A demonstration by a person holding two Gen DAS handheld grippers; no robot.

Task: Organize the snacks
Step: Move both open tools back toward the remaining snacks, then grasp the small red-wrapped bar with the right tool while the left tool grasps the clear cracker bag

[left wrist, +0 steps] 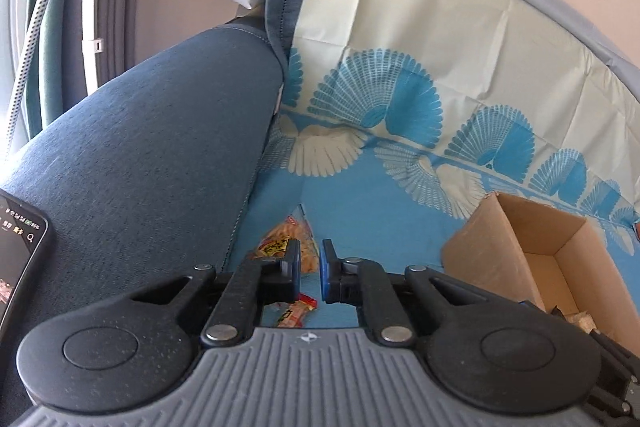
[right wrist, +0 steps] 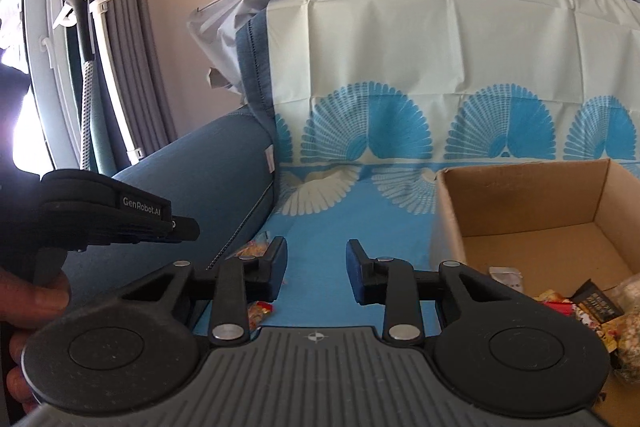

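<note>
snack packet (left wrist: pixel 298 313) long axis diagonal, between left hand-held gripper (left wrist: pixel 310 273) closed, empty; right (right wrist: pixel 316 269) parted, empty.

"GenRobot.AI" on the left tongs' (right wrist: pixel 188 229) black body

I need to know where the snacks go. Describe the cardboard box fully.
The box is plain brown corrugated cardboard, open at the top, upright, with creased walls and a bent near-left corner. It sits on the blue patterned cover over the sofa seat, to the right of both grippers, its back wall near the backrest. Inside, on its floor, lie several snack packets, gathered toward the near right. Neither gripper touches it.
</note>
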